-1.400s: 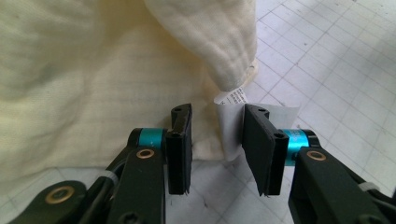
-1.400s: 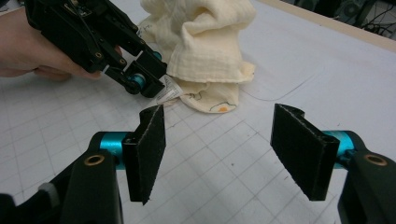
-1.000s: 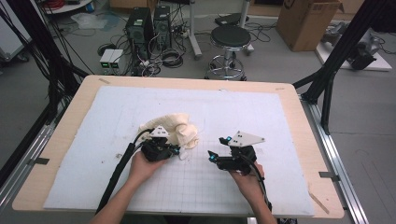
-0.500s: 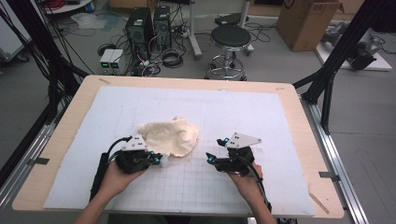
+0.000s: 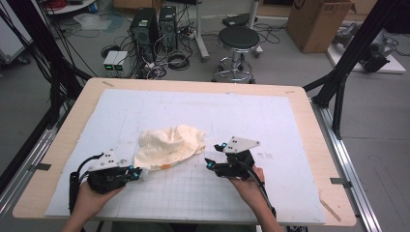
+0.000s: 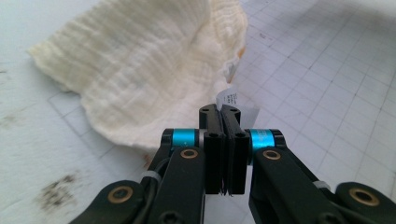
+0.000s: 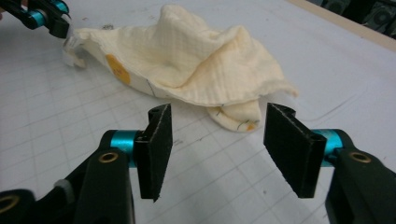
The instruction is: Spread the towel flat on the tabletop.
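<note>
Cream, waffle-textured cloth point(image 5: 169, 146) lies rumpled on the white gridded mat point(image 5: 203, 193) near the middle of the bench point(image 5: 309, 104), and it now reaches further toward the person's left than it did a second ago. Then it sat as a tight heap just beyond the left gripper point(image 5: 137, 173); now its near-left corner is drawn out into a low tongue, because that gripper has carried it sideways across the mat. The left gripper's jaws are pressed together on the cloth's edge, right at the small white care tag point(image 6: 229, 98), as the left gripper view shows plainly.

The right gripper point(image 5: 209, 163) has hardly shifted. Its jaws have just been closing, yet they stand well apart with nothing between them; in the right gripper view the cloth's nearest fold lies just beyond the pads point(image 7: 156, 140), untouched.

My reading is that the heap is being spread flat: one corner is secured and pulled out, and the opposite side awaits a grip. The right gripper would need to advance onto the near edge before it pinches.
</note>
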Motion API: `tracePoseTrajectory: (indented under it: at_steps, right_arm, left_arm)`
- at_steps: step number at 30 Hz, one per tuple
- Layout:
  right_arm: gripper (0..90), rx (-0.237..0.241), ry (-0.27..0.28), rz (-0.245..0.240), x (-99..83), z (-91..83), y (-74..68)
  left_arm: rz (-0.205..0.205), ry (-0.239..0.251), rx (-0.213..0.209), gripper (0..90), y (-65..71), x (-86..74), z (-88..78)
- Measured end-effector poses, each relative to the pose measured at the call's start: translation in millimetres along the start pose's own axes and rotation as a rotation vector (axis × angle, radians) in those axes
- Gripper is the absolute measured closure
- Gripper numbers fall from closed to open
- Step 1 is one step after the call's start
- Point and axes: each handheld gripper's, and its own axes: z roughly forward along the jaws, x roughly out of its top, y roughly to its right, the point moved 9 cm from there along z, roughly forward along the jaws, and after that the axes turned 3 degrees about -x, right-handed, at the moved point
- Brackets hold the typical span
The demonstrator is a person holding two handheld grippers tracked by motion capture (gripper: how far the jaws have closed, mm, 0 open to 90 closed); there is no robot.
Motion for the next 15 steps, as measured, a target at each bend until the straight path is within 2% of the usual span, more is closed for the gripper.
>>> tracePoseTrajectory:
  at_steps: [2,5,9,12,15]
  right_arm:
    - [44.4,-0.004,0.001,0.003,4.3,6.0,3.3]
    - [46.8,-0.01,-0.004,0.024,11.8,16.4,10.3]
    - [47.6,-0.014,-0.041,0.049,19.5,36.5,21.1]
    - [47.5,-0.004,-0.073,0.086,22.1,54.8,30.1]
    - [48.1,-0.013,-0.095,0.1,24.8,71.1,37.3]
  left_arm:
    - [-0.009,0.01,0.002,88.0,-2.2,-2.1,-2.5]
    - [0.008,-0.005,-0.007,88.0,0.4,-6.1,-2.0]
    - [0.016,-0.018,-0.031,87.9,3.8,-8.3,1.3]
    - [-0.008,-0.012,-0.037,87.9,2.2,-11.4,2.3]
    - [-0.003,-0.022,-0.042,87.9,1.5,-14.2,2.6]
